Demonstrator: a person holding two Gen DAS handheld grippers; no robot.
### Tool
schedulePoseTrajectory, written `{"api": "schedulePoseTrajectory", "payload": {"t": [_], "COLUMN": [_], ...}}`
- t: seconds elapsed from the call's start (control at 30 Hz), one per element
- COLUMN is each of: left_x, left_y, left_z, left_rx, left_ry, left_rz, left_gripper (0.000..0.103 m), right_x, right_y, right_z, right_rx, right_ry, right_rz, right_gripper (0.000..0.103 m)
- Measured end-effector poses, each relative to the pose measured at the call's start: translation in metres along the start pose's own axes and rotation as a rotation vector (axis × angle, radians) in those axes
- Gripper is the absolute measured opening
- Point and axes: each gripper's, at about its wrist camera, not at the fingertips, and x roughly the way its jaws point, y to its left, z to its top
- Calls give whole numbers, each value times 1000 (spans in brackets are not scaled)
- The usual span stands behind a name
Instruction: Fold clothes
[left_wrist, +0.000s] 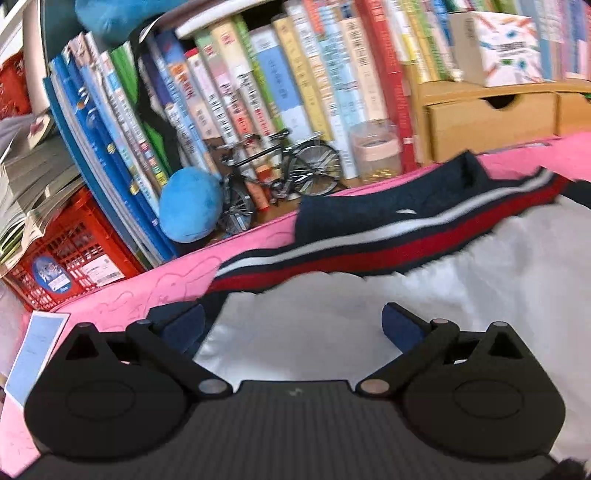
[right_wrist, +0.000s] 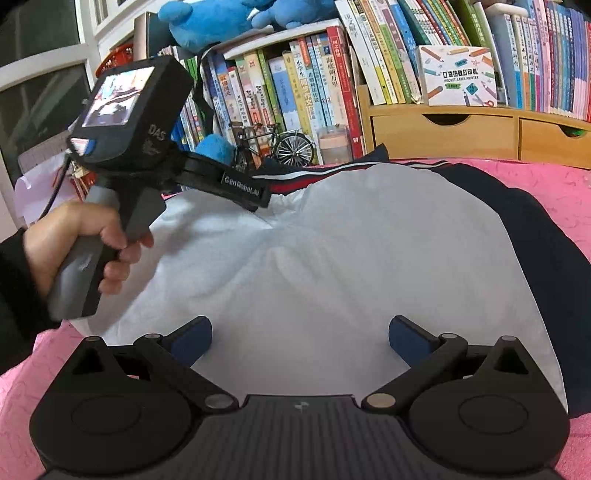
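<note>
Both hand-held grippers are spread apart, holding nothing. The right hand-held gripper (right_wrist: 300, 334) hovers over the near edge of the jacket (right_wrist: 332, 258), white lining up, on the pink cover (right_wrist: 554, 184). The left hand-held gripper (left_wrist: 293, 326), gripped by a hand (right_wrist: 85, 243), sits at the jacket's left side. Books (right_wrist: 314, 85) line up behind the jacket.

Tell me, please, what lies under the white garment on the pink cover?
A navy garment with red and white stripes shows past the white garment along its far and right edges. How far it reaches underneath is covered.
</note>
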Motion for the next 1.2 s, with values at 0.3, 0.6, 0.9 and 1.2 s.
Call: {"api": "schedulePoseTrajectory", "payload": {"t": [0.3, 0.6, 0.9, 1.2], "left_x": [-24, -64, -68, -104], "left_y": [2, 66, 140, 82], "left_z": [-20, -77, -115, -115], "left_rx": [-13, -39, -161, -14], "left_ry": [2, -3, 7, -109], "left_rz": [-16, 59, 215, 153], "left_gripper": [103, 103, 103, 103], "right_x": [0, 2, 6, 3], "right_y": [0, 8, 20, 22], "right_z": [0, -1, -3, -3], "right_rx": [-1, -40, -112, -93], "right_ry": [8, 23, 50, 41], "right_rz": [-10, -45, -106, -132], "right_gripper": [103, 103, 103, 103]}}
